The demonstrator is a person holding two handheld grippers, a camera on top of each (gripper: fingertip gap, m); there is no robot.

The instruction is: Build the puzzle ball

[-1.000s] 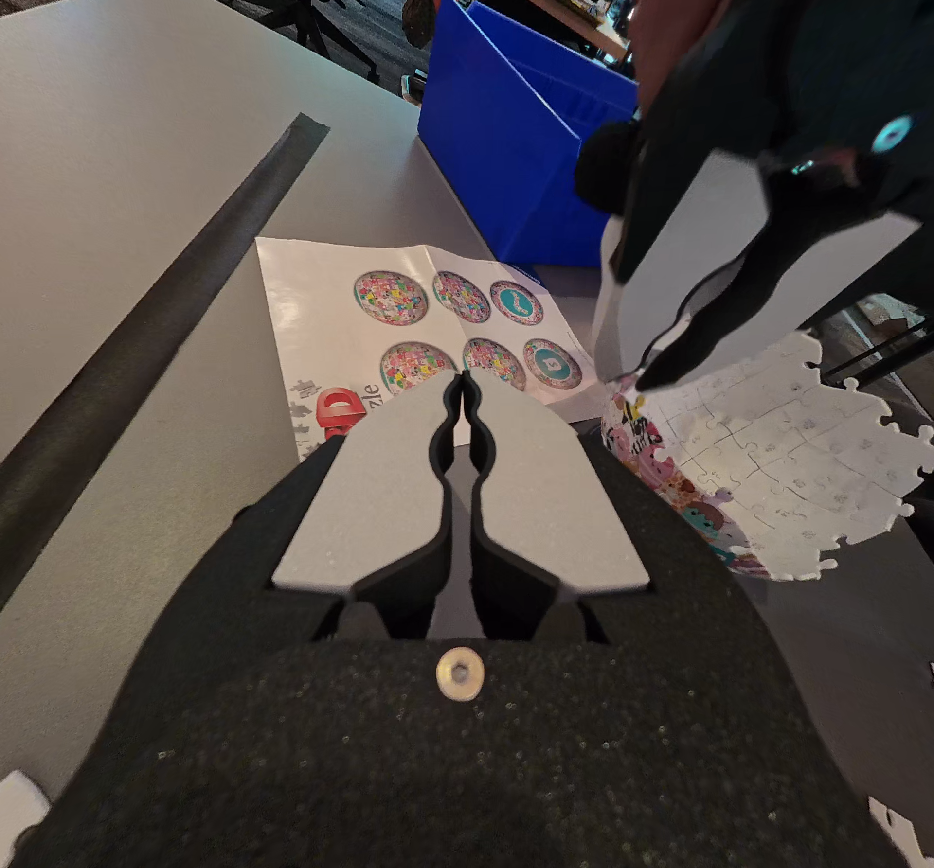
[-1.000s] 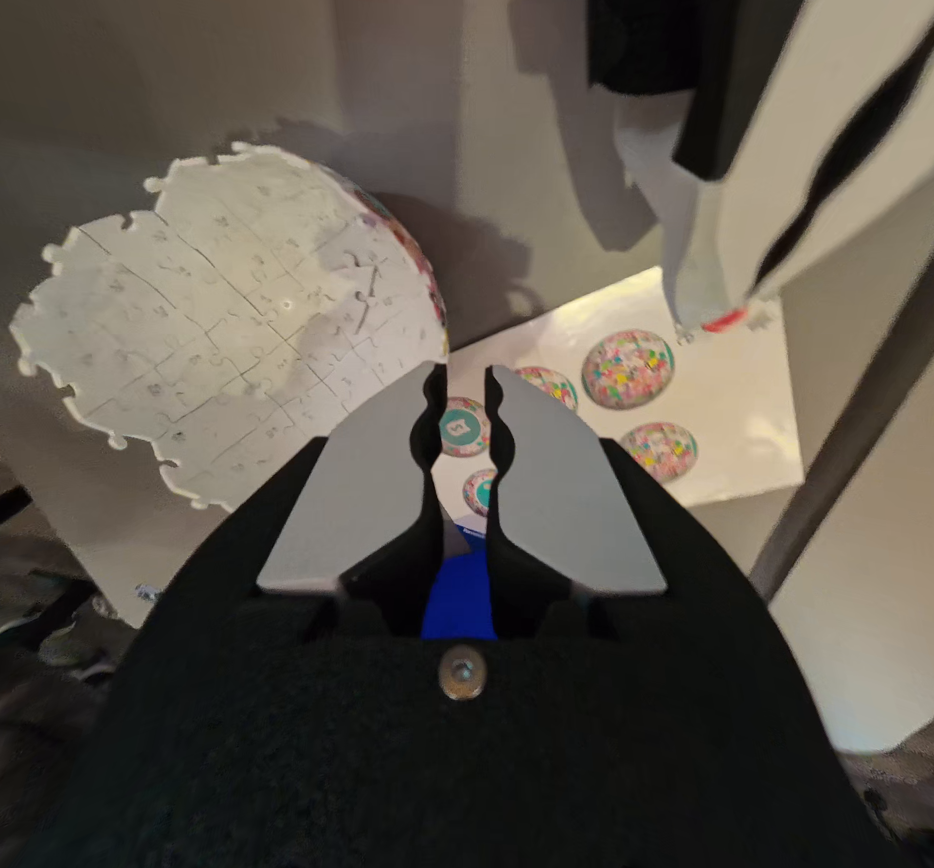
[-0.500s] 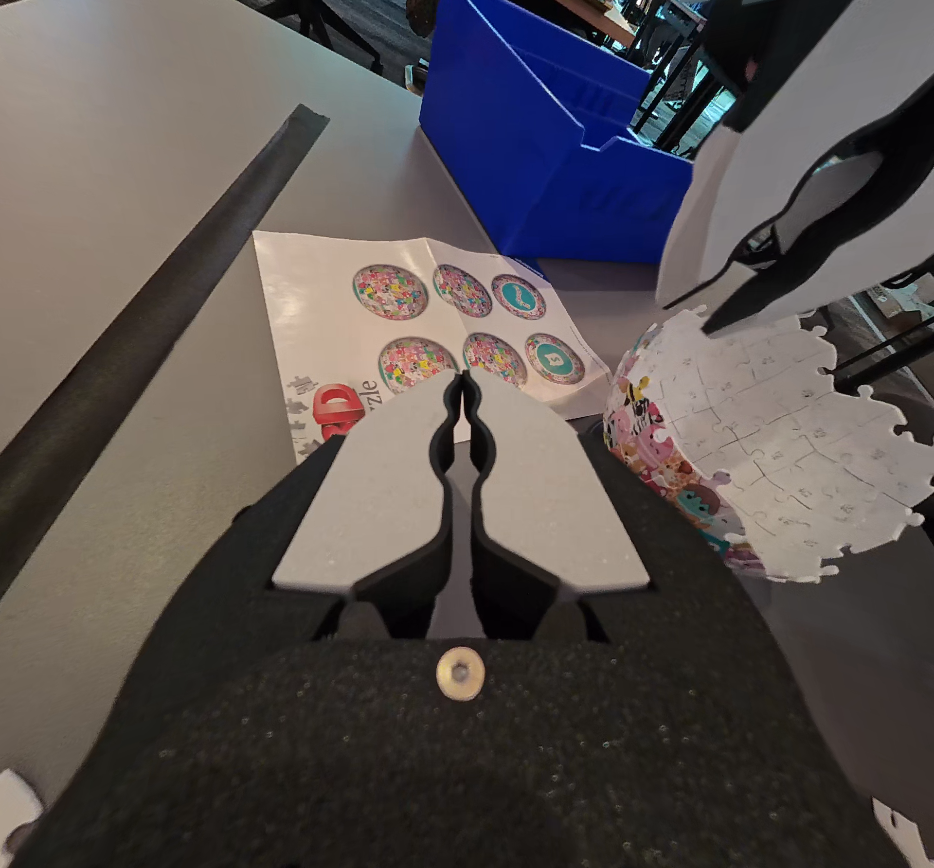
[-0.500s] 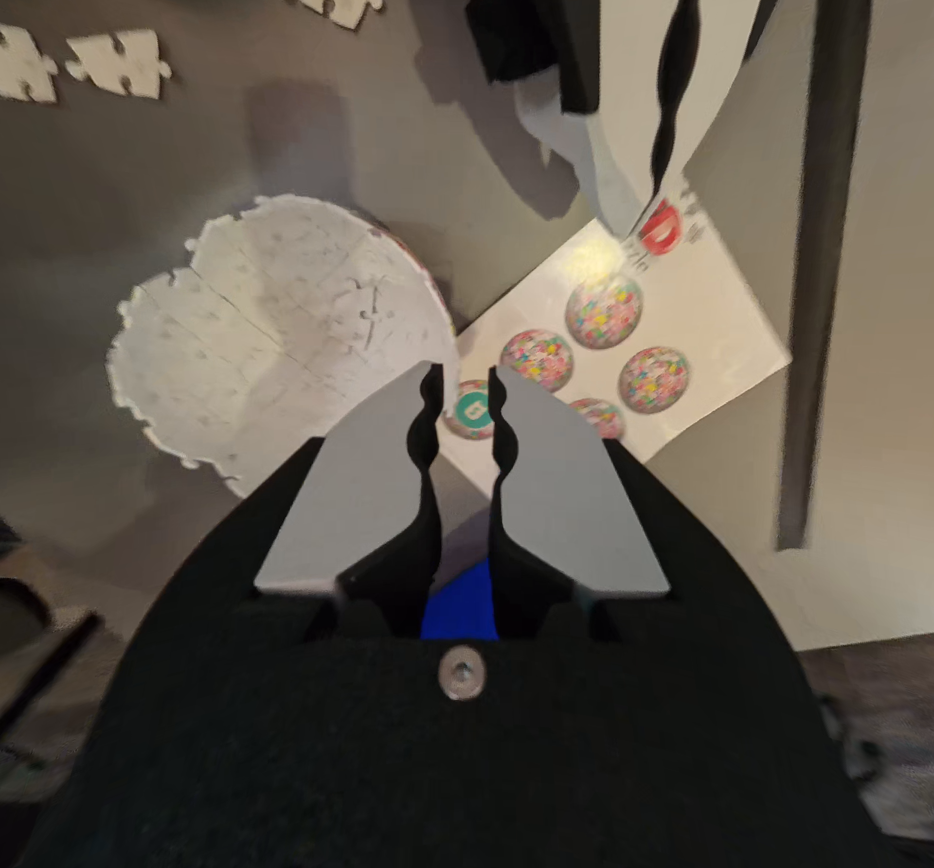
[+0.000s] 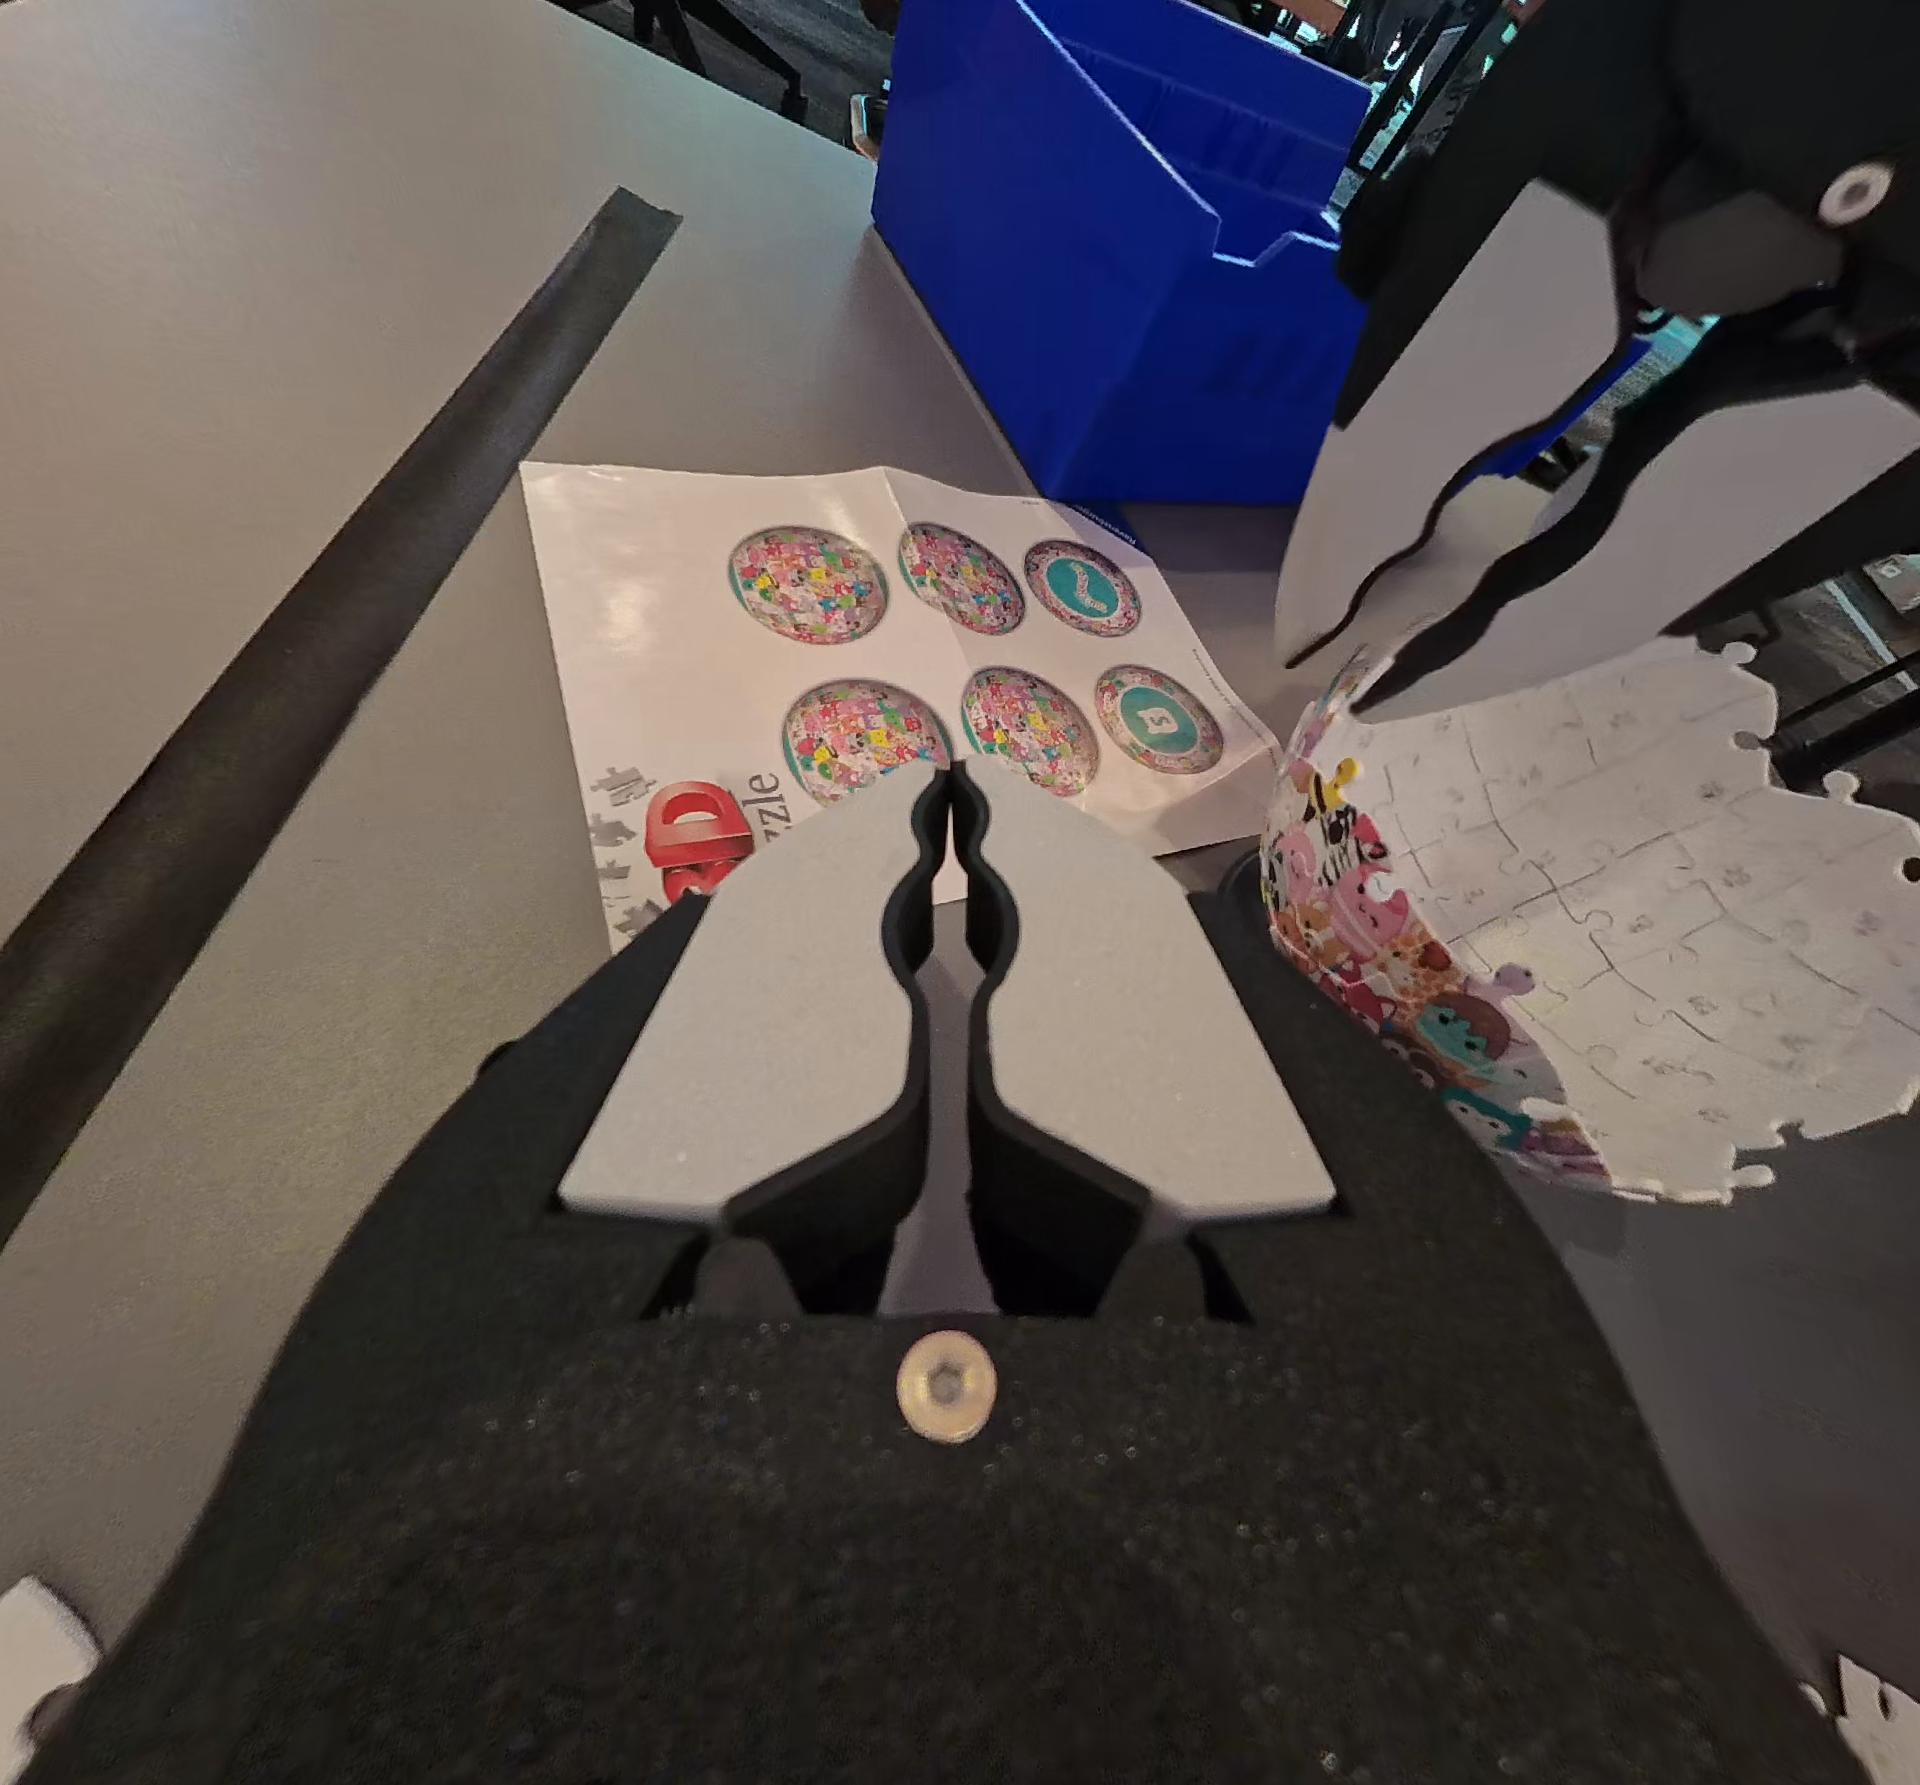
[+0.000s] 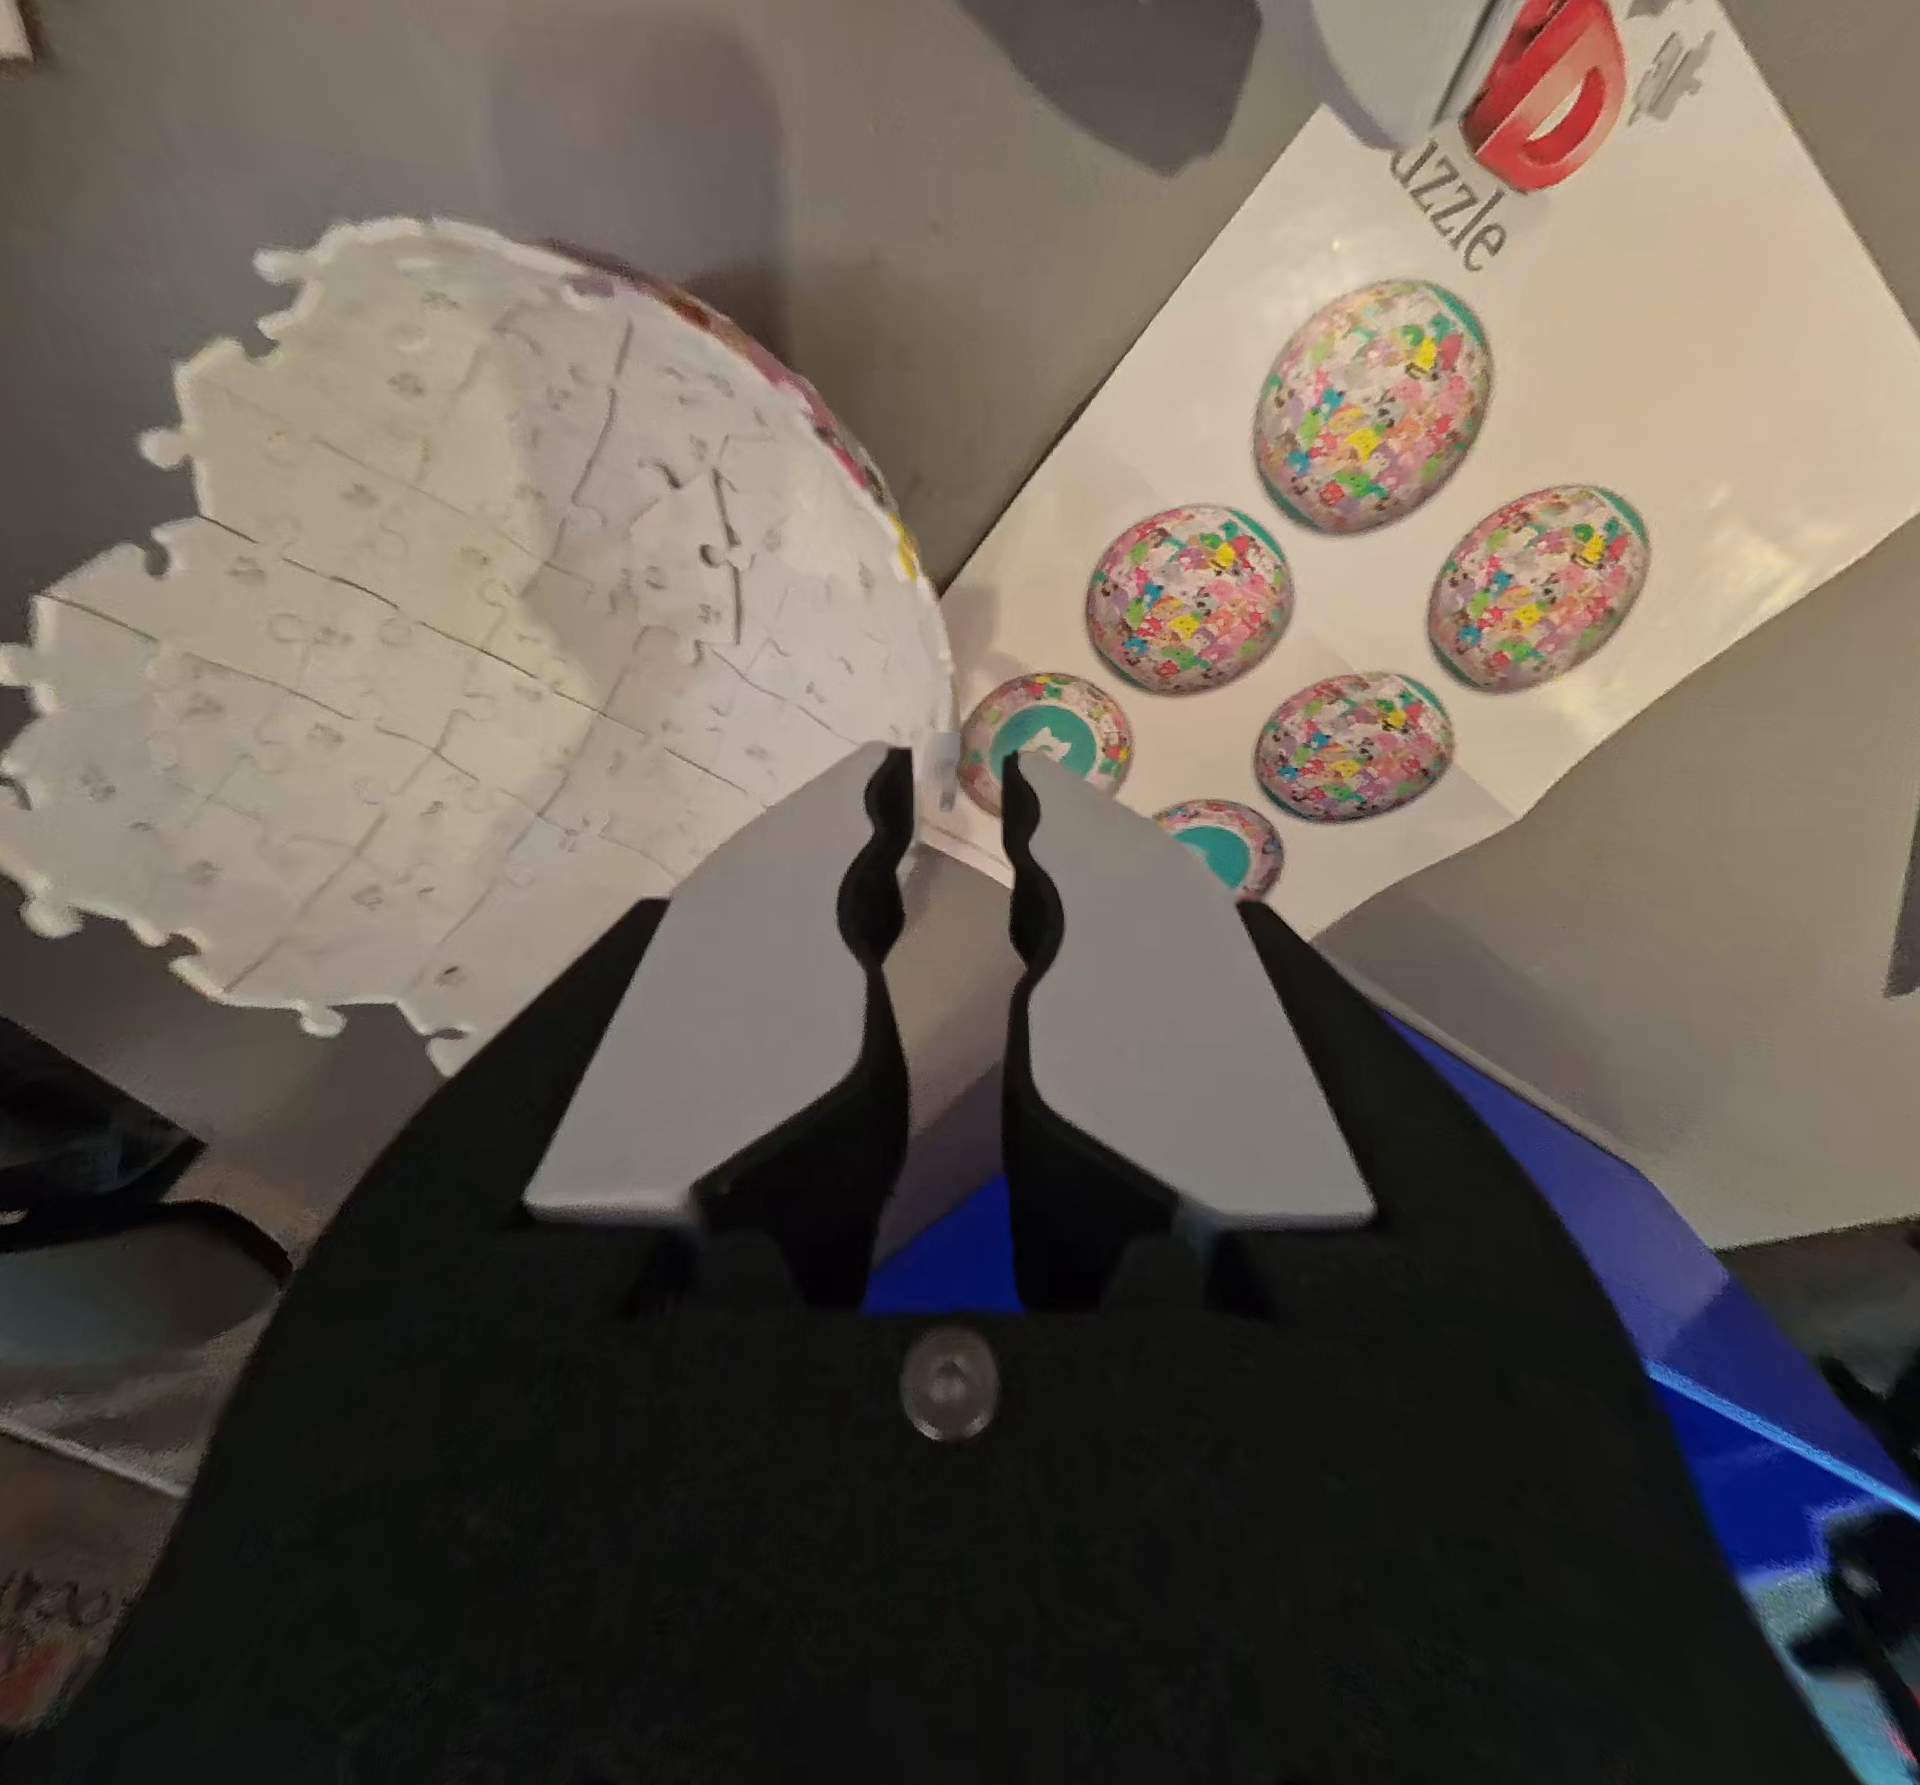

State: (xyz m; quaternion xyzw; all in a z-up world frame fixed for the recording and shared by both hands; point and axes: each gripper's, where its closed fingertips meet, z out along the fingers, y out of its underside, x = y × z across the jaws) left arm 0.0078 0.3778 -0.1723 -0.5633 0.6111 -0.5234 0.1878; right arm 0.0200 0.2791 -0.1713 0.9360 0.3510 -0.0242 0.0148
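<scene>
Lowered since a moment ago, my right gripper point(image 6: 956, 779), slightly parted and empty, now straddles the rim of the half-built white-lined colourful puzzle ball shell point(image 6: 436, 634) on the grey table point(image 5: 260, 301), while my left gripper point(image 5: 951, 785) is pinched shut, empty, over the glossy instruction leaflet point(image 5: 665, 613).

Dim indoor light falls from above on the grey matte tabletop point(image 5: 260, 281), leaving soft shadows at the top of the right wrist view. Glare whitens the glossy white instruction sheet point(image 6: 1558, 364). The half-built white puzzle ball shell point(image 6: 436, 613) is motion-blurred at left. Wide-angle distortion bends the edges in both views.
</scene>
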